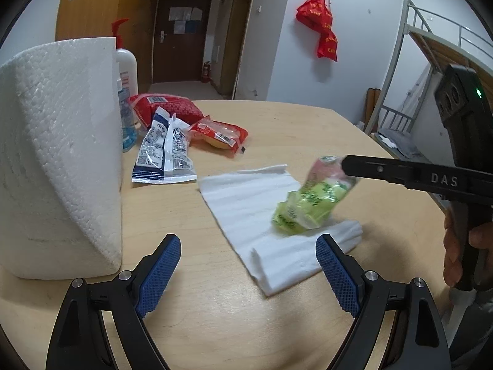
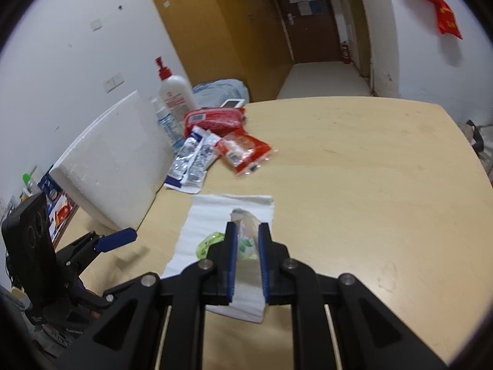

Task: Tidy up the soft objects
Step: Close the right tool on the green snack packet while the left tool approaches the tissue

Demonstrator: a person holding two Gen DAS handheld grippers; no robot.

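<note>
The right tongs (image 2: 247,234) pinch the top of a green packet (image 1: 308,203), lifted at a tilt with its lower end on or just above the white cloth (image 1: 246,209); which one is hard to tell. From the right wrist, the pads hide most of the packet. The left tongs (image 1: 248,273) hang spread over the counter (image 1: 215,323), just short of the cloth's near edge, their arms cut off below.

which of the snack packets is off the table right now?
The green packet, pinched by the right gripper above the white cloth. The red ones and blue-white one lie flat.
</note>
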